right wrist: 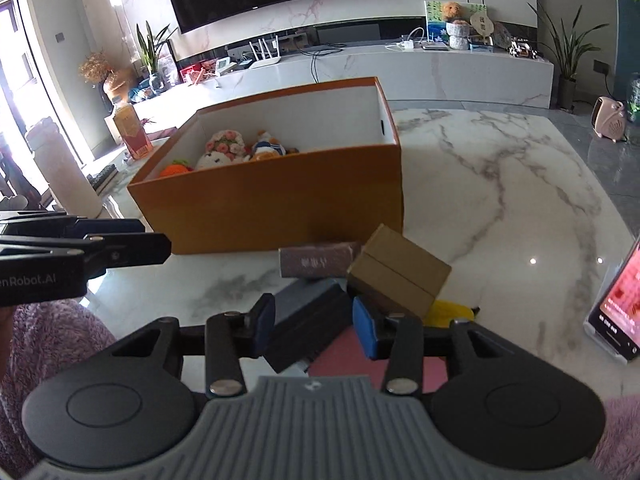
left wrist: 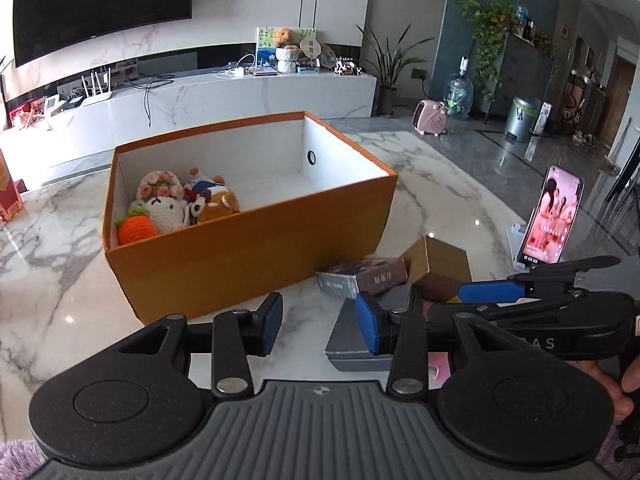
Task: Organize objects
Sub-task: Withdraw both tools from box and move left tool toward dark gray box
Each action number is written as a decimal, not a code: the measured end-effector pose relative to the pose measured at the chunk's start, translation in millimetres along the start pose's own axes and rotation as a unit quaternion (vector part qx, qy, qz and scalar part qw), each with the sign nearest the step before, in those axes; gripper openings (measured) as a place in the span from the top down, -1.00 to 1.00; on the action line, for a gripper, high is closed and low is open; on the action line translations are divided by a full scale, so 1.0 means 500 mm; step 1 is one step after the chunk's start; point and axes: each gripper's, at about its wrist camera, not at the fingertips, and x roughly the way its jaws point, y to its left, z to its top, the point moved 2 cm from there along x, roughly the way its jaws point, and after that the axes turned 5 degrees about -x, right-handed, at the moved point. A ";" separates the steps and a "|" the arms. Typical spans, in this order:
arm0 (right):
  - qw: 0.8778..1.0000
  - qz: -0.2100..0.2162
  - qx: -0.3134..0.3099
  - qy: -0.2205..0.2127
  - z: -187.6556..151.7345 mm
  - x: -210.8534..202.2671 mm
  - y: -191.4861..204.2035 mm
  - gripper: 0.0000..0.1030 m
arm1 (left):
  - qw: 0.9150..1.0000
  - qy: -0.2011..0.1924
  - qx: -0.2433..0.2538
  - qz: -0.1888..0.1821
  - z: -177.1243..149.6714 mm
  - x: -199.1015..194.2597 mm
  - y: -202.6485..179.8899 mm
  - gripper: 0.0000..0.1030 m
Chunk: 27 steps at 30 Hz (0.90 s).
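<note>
So we've got the orange box (right wrist: 280, 200) on the marble table (right wrist: 500, 184) with the crochet bunny (left wrist: 164, 204), carrot (left wrist: 136, 228) and the other plushies parked at its left end, and the whole right half free. The small boxes are piled just in front of it. Our right gripper (right wrist: 314, 326) has its fingers spread on either side of the dark gray box (right wrist: 308, 328), not pinching yet. The left gripper (left wrist: 320, 326) is open too, over bare tabletop beside the pile.

Tip for the grab: center the pads on the long sides before closing, since the kraft cardboard box (right wrist: 400, 276) and the maroon carton (right wrist: 316, 260) sit right against it and will likely shift.
</note>
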 end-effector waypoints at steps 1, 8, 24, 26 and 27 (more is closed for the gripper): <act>1.000 -0.005 0.003 0.003 -0.010 0.001 -0.004 0.11 | 1.000 0.003 0.014 0.007 -0.011 0.005 -0.014 0.07; 0.999 -0.035 -0.007 0.004 -0.053 0.016 -0.020 0.12 | 0.997 0.011 0.068 0.017 -0.049 0.038 -0.063 -0.06; 0.998 -0.058 0.026 0.028 -0.045 0.035 -0.068 0.05 | 0.983 0.046 0.176 -0.009 -0.058 0.090 -0.149 -0.26; 0.997 -0.057 0.028 0.033 -0.048 0.040 -0.070 0.05 | 0.979 0.056 0.198 -0.007 -0.072 0.099 -0.160 -0.26; 0.997 -0.057 0.027 0.035 -0.050 0.042 -0.070 0.05 | 0.977 0.062 0.205 -0.007 -0.077 0.103 -0.164 -0.26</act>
